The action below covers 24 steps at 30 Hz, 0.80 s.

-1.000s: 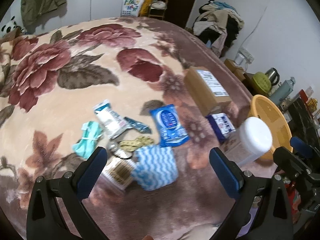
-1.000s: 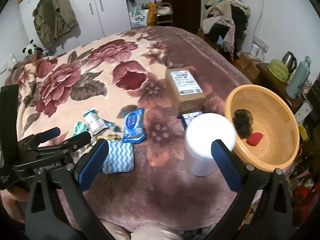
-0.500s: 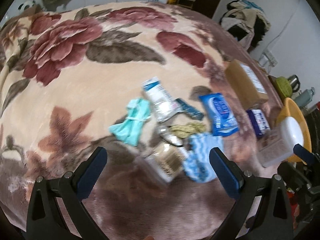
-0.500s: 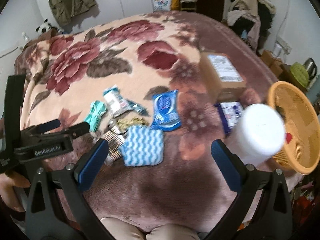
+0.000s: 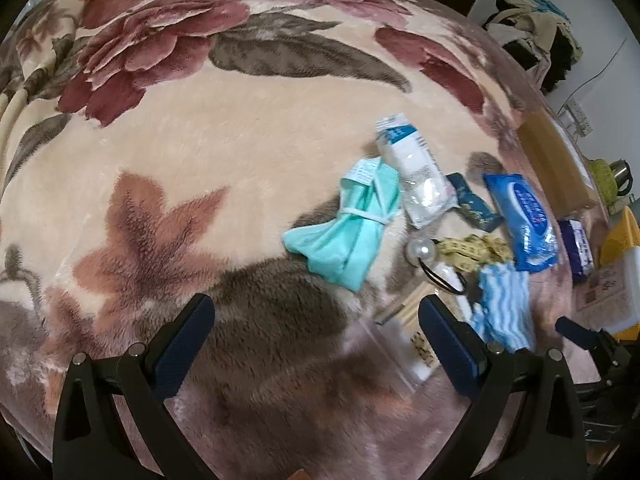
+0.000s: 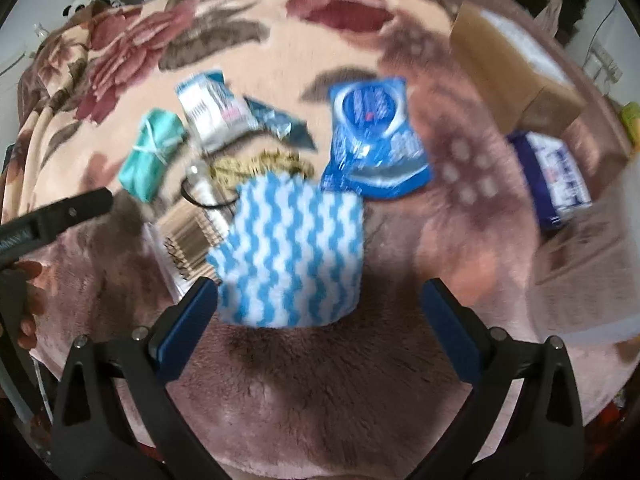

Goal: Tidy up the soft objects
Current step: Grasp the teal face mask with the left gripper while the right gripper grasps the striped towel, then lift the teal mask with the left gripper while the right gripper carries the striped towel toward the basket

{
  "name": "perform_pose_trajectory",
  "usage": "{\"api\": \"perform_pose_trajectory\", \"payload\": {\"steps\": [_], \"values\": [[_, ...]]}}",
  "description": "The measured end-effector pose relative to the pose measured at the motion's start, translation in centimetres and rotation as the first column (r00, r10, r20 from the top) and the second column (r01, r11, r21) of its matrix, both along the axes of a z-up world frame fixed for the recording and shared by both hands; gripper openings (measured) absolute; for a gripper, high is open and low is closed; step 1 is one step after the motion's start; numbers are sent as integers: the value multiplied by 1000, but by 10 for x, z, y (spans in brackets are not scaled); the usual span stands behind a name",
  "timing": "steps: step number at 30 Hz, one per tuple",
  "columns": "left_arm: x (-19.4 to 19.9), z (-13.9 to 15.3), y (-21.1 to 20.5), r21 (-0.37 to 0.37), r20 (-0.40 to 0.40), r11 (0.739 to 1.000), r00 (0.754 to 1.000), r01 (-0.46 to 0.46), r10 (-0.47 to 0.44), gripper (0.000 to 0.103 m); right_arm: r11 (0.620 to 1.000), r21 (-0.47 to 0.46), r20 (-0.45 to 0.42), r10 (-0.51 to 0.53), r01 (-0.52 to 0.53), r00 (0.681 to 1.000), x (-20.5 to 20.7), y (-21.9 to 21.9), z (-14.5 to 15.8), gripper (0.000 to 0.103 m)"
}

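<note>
A blue-and-white wavy cloth [image 6: 290,252] lies on the floral blanket just ahead of my right gripper [image 6: 320,320], which is open and empty above it. The cloth also shows at the right of the left wrist view [image 5: 504,304]. A folded teal cloth [image 5: 348,228] tied with a white band lies ahead and right of my left gripper [image 5: 316,340], which is open and empty; it also shows in the right wrist view [image 6: 152,156]. Around them lie a blue wipes pack [image 6: 372,140], a white-blue packet [image 5: 416,176], a yellow tape [image 5: 476,248] and a black hair tie with a pearl [image 5: 424,252].
A cardboard box [image 6: 516,76] and a dark blue tissue pack [image 6: 556,176] lie at the right. A white-lidded jar [image 6: 592,264] stands blurred at the right edge. A clear box of sticks [image 6: 188,236] lies left of the wavy cloth. The orange basket's rim [image 5: 620,236] shows far right.
Both grippers have dropped closer to the blanket. The right one moved left over the wavy cloth; the left one swung left, so the teal cloth now sits ahead of it.
</note>
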<state>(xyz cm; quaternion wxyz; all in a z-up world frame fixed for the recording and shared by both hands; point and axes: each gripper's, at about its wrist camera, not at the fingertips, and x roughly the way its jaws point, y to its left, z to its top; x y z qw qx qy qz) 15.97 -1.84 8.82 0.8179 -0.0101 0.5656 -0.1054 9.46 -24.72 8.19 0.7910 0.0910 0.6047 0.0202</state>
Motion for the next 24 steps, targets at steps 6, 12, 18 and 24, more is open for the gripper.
{"api": "perform_pose_trajectory", "payload": {"steps": [6, 12, 18, 24], "values": [[22, -17, -13, 26, -2, 1000, 1000, 16, -16, 101, 997, 83, -72, -4, 10, 997, 7, 0, -32, 70], [42, -32, -26, 26, -28, 999, 999, 29, -28, 87, 992, 124, -53, -6, 12, 999, -6, -10, -26, 24], [38, -34, -32, 17, -45, 999, 999, 29, -28, 38, 993, 118, -13, -13, 14, 1000, -18, -19, -11, 24], [9, -18, -22, 5, -21, 1000, 1000, 18, -18, 37, 991, 127, 24, -38, 35, 999, -25, -26, 3, 24]]}}
